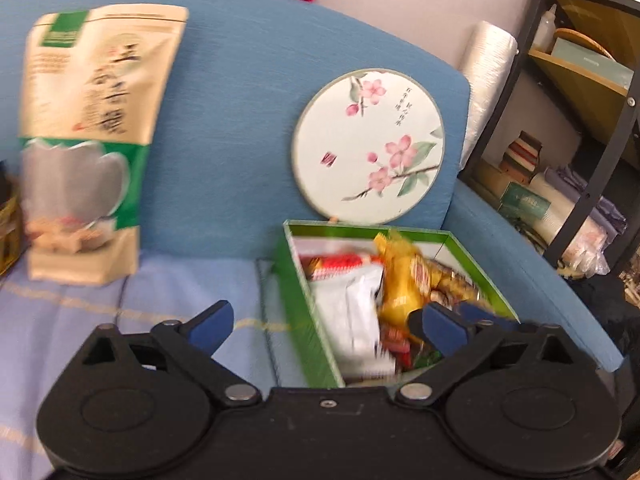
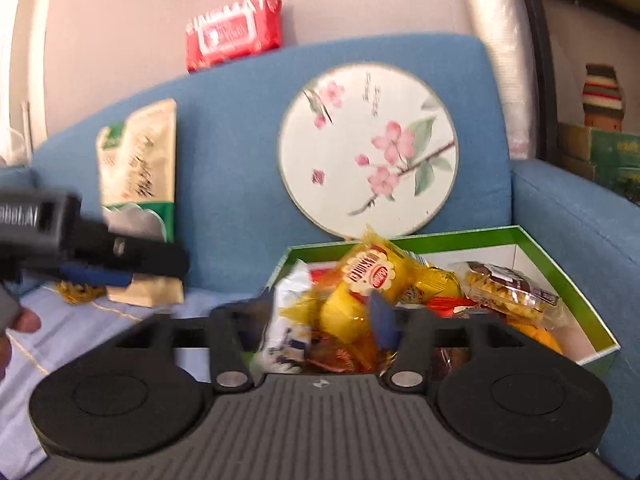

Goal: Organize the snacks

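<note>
Green-rimmed cardboard snack box (image 1: 298, 300) long axis runs twd sofa back. Left gripper (image 1: 326, 322) spread wide; right gripper (image 2: 316, 316) pinching yellow snack packet (image 2: 360, 292), packet upright.

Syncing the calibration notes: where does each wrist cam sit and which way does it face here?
Left wrist: rides the left gripper, facing the blue sofa's backrest over the green-walled snack box; its blue-tipped fingers stand wide apart.
Right wrist: rides the right gripper, facing the same box from closer above; its fingers straddle a yellow snack packet; whether it grips is unclear. The left gripper and a fingertip show at left.
Shared: box, round floral fan, beige-green standing pouch, red wipes pack.
</note>
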The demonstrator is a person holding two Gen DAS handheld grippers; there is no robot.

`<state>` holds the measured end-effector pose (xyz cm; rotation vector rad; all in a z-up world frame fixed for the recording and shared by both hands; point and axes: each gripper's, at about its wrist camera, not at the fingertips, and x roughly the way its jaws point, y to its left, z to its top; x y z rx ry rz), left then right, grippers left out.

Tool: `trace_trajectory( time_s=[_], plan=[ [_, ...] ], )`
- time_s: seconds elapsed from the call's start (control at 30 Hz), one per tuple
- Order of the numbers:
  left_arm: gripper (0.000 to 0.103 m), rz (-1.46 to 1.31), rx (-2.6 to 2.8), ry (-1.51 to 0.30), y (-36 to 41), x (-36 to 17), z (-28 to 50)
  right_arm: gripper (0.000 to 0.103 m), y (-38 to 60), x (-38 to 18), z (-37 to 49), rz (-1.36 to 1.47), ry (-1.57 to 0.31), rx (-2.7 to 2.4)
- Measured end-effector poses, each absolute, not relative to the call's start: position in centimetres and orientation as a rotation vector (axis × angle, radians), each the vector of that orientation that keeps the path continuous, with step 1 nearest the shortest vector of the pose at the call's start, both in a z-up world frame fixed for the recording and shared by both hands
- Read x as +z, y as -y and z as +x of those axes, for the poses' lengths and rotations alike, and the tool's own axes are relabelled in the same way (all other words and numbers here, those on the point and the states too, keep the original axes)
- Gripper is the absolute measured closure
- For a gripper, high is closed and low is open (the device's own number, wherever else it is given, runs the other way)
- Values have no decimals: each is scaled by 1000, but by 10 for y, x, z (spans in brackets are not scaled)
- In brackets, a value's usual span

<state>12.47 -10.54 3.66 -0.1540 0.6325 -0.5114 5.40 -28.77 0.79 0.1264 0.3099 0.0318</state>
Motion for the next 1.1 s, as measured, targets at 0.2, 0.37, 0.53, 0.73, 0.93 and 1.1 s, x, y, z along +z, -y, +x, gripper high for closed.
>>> trace_trajectory(
  time_s=[0.2,0.37,0.53,0.73,0.93,1.1],
  plan=[
    [0,-101,-507,-643,101,27,65,0,269,7,-9,87,-385,-129],
    [0,-145,-434,-673,96,8,33,0,270,-4,-44,81,-456,-216],
    [0,-91,-407,-679,101,5,20,0,274,-3,-59,33,-484,-311],
    [0,-49,-379,-670,104,10,11,0,273,3,-70,33,-492,-338],
    [0,-33,-361,-693,102,12,8,0,269,7,-74,29,-496,-350],
    [0,-18,-362,-685,101,15,3,0,268,9,-75,22,-490,-353]
  ],
)
